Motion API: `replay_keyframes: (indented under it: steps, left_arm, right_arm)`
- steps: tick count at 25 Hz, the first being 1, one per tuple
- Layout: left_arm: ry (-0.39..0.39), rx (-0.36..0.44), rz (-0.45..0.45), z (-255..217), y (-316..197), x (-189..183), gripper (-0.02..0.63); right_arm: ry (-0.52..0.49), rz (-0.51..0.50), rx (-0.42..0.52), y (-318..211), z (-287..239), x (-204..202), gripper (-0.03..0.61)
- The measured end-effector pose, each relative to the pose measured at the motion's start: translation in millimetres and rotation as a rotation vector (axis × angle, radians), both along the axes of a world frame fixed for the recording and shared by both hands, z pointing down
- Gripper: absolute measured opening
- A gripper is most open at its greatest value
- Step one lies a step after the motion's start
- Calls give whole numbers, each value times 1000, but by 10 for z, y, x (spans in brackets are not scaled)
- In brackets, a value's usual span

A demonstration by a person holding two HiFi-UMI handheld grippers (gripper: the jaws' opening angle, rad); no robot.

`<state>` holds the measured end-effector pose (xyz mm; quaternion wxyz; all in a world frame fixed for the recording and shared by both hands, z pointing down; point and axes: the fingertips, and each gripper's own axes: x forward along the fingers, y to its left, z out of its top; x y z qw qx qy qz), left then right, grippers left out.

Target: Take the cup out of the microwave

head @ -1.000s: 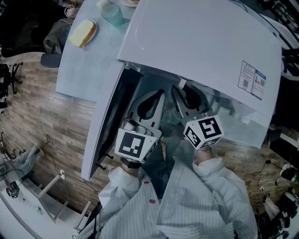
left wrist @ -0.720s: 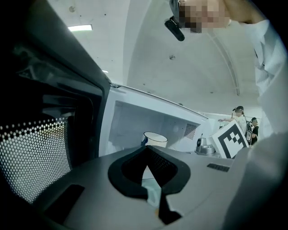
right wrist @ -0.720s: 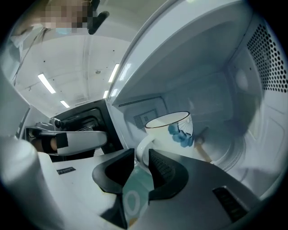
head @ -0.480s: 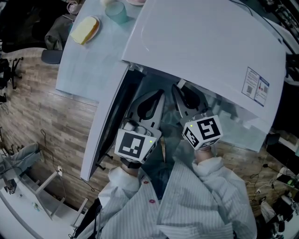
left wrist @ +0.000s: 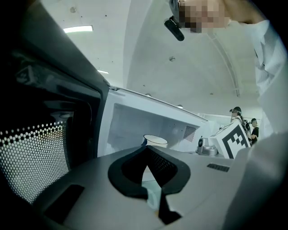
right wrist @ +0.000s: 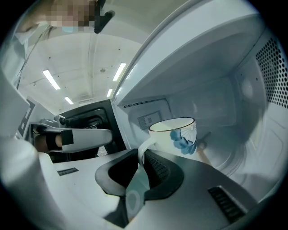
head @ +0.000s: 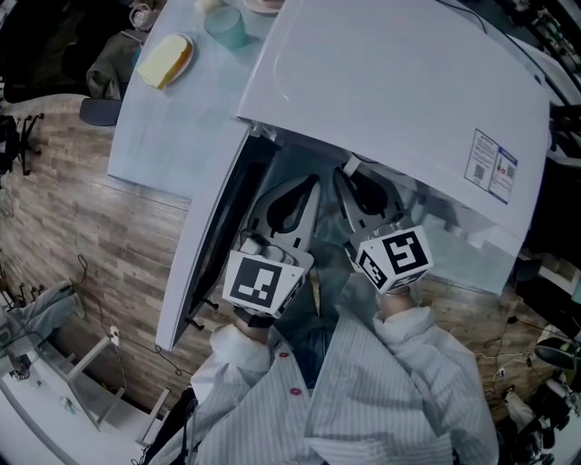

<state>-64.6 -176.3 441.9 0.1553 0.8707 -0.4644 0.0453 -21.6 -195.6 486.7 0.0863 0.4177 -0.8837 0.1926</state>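
Head view first: a white box-shaped microwave point(head: 390, 82) sits on a pale blue table point(head: 172, 127), its dark-lined door point(head: 213, 236) swung open to the left. The left gripper point(head: 309, 184) and right gripper point(head: 348, 174) both reach into the cavity side by side, their marker cubes just outside the opening, with striped white sleeves point(head: 390, 381) behind them. At the far end of the table lie a yellowish slab point(head: 163, 59) and a pale green tumbler point(head: 225, 24). Left gripper view: the black-padded jaws meet at their tips with nothing between them. Beyond them only the rim of a white ceramic cup point(left wrist: 155, 140) with a dark edge line shows, inside the cavity. The door's dotted screen fills the left side. Right gripper view: the same cup stands upright on the cavity floor, a blue flower pattern on its side. Its white loop handle point(right wrist: 143, 150) runs down between the jaw tips, which are closed onto it.
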Motion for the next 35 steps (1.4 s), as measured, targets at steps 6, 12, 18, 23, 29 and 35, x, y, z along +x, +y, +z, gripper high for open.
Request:
replay_keyframes:
  steps: [6,12,18,23,29,35]
  left_arm:
    - [4,44,8,-99,4,0,9]
    - [12,72,18,-247,18,23,9]
    - [18,99,33,-410,43,54,9]
    - [25,120,54,-561,81,96,9]
    - [42,141,88,-774,138,137,9]
    - [51,171,90,-992,201,109,9]
  right_arm:
    - [-24,-6,-3,69,-100,-25,66]
    - [-60,7,-30,151,-185,-5,66]
    - [-84,17,-53,295,-272,9,66]
    - [-98,17,-58,414,-383,-6,66]
    - [-128,19,-68,560,-557,11,66]
    - [-159,8,-88,756,-710,-6,66]
